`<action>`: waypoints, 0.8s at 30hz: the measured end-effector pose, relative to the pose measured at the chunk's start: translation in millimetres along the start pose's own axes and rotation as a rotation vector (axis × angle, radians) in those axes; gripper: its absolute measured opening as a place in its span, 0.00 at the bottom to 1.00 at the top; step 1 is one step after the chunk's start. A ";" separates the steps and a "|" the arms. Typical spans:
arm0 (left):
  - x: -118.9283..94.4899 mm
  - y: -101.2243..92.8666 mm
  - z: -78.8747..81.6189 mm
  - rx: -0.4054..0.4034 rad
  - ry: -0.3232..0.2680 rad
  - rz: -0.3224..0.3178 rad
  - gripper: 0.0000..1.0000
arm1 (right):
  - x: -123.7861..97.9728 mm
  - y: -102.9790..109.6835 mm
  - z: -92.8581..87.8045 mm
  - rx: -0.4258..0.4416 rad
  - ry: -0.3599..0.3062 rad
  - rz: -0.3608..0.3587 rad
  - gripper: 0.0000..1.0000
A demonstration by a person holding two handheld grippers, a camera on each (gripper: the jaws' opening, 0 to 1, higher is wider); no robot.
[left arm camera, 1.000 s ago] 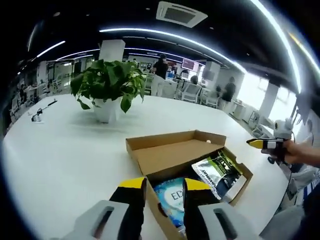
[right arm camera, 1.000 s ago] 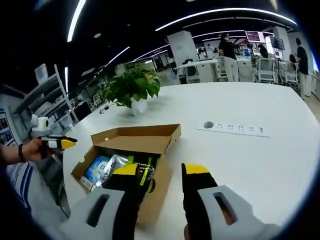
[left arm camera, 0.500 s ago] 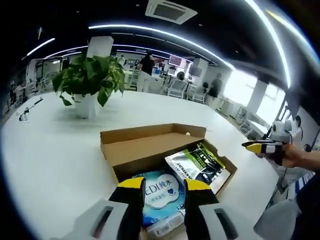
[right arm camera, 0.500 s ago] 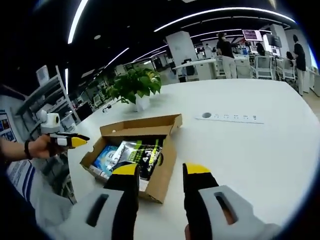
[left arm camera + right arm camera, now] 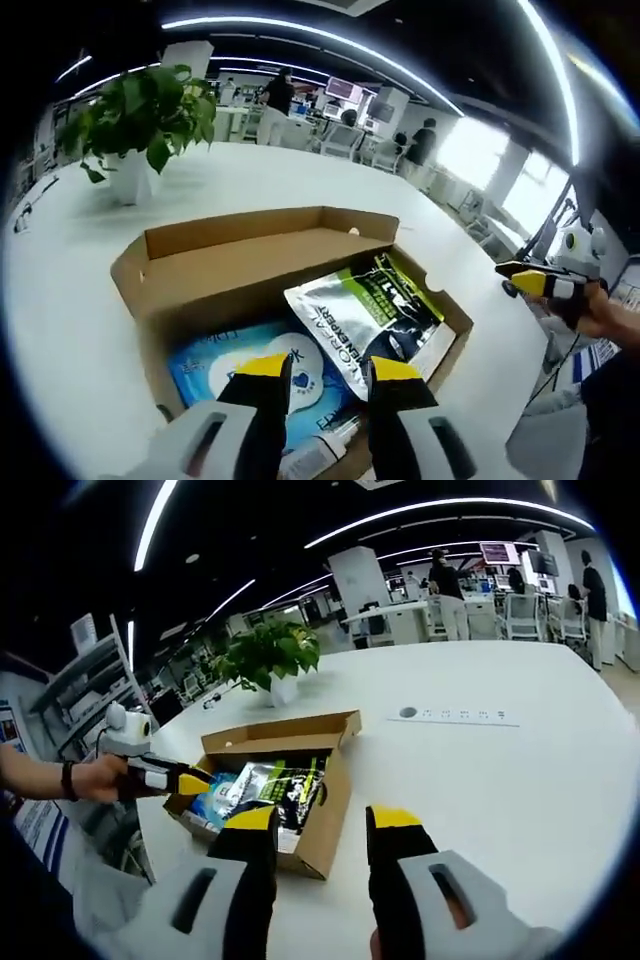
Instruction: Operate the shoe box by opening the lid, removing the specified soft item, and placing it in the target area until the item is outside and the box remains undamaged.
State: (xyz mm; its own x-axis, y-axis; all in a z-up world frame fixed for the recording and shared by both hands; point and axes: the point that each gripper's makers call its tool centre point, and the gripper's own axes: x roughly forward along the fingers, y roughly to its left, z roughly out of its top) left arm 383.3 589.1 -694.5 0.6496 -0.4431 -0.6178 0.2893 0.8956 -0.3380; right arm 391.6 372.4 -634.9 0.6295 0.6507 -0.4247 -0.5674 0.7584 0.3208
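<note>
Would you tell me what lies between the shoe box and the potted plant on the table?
In the right gripper view, only bare white tabletop lies between the shoe box and the plant.

Silver and green pouch (image 5: 365,315) in the shoe box (image 5: 240,250) with vertical black lettering too blurred to read for certain, blue wipes pack (image 5: 250,365) showing a small blue heart and unreadable characters, other print illegible
</note>
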 end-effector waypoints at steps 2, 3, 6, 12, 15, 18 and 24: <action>5.3 0.6 -3.5 -0.015 0.013 0.003 0.30 | -3.1 -0.1 -1.6 0.004 -0.001 -0.003 0.33; 7.3 0.5 -5.0 -0.026 0.018 0.001 0.30 | -4.9 -0.3 -2.3 0.007 -0.001 -0.006 0.33; 12.6 0.8 -6.9 -0.034 0.030 0.000 0.30 | -9.6 -0.5 -2.0 0.009 -0.006 -0.009 0.33; 17.8 0.0 -5.0 -0.036 0.044 -0.011 0.30 | -14.9 -6.0 -1.0 0.009 -0.009 -0.023 0.33; 22.9 -0.9 -6.6 -0.071 0.055 -0.027 0.29 | -15.9 -7.4 -1.2 0.011 -0.009 -0.027 0.33; 27.3 -6.5 -7.8 -0.139 0.057 -0.060 0.28 | -17.6 -7.0 -1.4 0.013 -0.010 -0.028 0.32; 34.4 -10.9 -14.8 -0.168 0.089 -0.060 0.15 | -19.4 -5.5 -7.0 0.012 0.004 -0.028 0.32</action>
State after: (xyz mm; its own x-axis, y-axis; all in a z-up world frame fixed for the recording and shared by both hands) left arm 392.1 563.5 -722.5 0.5679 -0.5041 -0.6507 0.1992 0.8512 -0.4856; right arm 378.8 355.3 -634.3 0.6432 0.6287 -0.4370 -0.5428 0.7770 0.3190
